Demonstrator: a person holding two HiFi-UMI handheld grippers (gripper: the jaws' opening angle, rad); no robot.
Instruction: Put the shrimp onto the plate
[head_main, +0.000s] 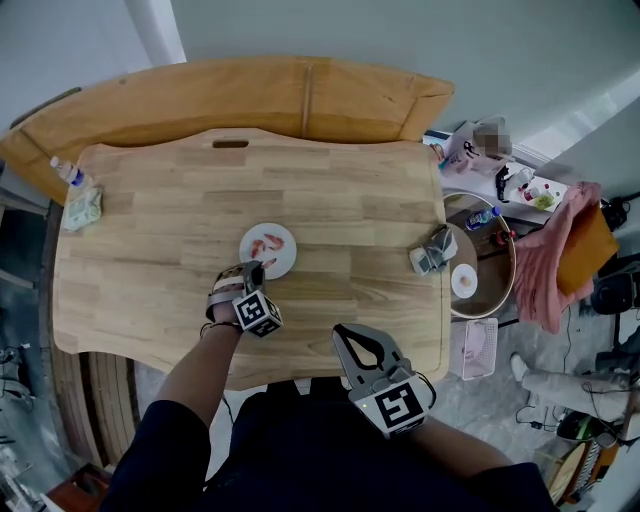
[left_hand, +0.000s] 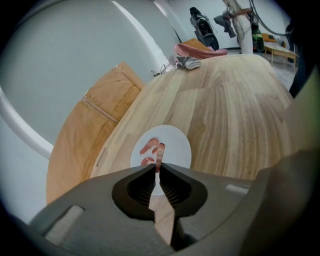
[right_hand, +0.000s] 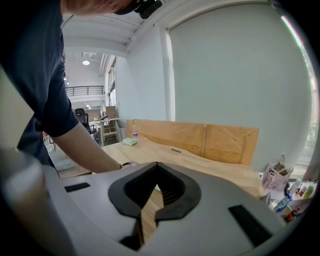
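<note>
A white plate (head_main: 283, 262) lies near the middle of the wooden table (head_main: 170, 230); in the left gripper view the plate (left_hand: 175, 145) sits just past the jaw tips. Two pink shrimp (head_main: 274, 241) rest on it, the same shrimp (left_hand: 150, 146) showing on its left half. My left gripper (head_main: 262, 267) hangs at the plate's near edge, shut on a third shrimp (left_hand: 158, 159) that pokes out past its tips (left_hand: 157, 168). My right gripper (head_main: 351, 344) is held back over the table's near edge, shut, with nothing in it (right_hand: 156, 164).
A large cardboard sheet (head_main: 250, 95) leans along the table's far side. A small bottle (head_main: 66, 172) and a green cloth (head_main: 84, 208) sit at the far left corner. A grey gadget (head_main: 432, 250) lies at the right edge, beside a round tray (head_main: 487, 262) and pink cloth (head_main: 555, 250).
</note>
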